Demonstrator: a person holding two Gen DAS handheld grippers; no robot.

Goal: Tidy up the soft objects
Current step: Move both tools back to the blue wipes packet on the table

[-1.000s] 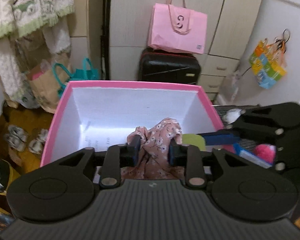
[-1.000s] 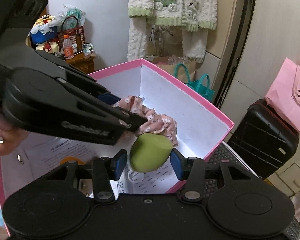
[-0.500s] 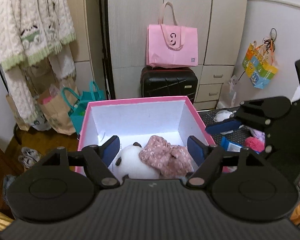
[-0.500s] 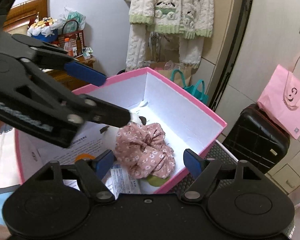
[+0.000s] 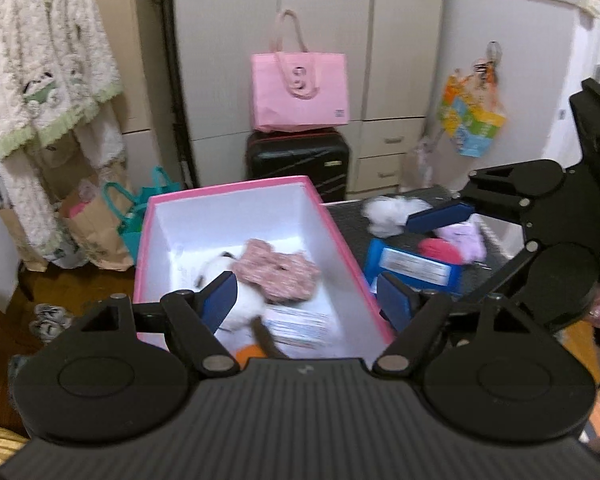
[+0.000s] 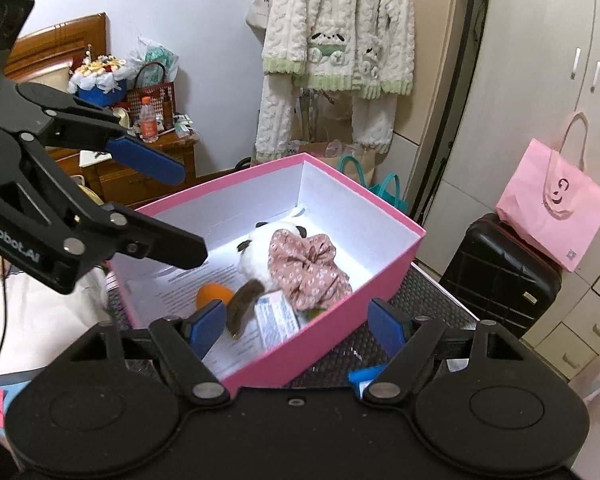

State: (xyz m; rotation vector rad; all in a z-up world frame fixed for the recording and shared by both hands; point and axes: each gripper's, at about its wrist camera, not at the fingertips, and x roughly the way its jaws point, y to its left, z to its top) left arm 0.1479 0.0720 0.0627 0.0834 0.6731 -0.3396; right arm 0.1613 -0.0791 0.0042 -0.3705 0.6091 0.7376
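A pink box point(image 5: 332, 236) point(image 6: 396, 248) with white inside holds a pink floral scrunchie point(image 5: 278, 268) point(image 6: 306, 266), a white plush with dark patches point(image 5: 244, 300) point(image 6: 260, 248), an orange thing point(image 6: 214, 294) and a green sponge edge point(image 6: 314, 312). My left gripper point(image 5: 306, 300) is open and empty above the box's near end; it also shows in the right wrist view point(image 6: 180, 208). My right gripper point(image 6: 296, 326) is open and empty over the box's near wall.
On the dark mat right of the box lie a white fluffy thing point(image 5: 388, 210), a blue pack point(image 5: 414, 268), a pink ball point(image 5: 440, 250) and a lilac soft thing point(image 5: 462, 236). A black suitcase point(image 5: 298, 162) with a pink bag point(image 5: 298, 92) stands behind.
Both grippers let go: the scrunchie and the green sponge now lie in the box. Both grippers have opened wide and drawn back and up from the box.
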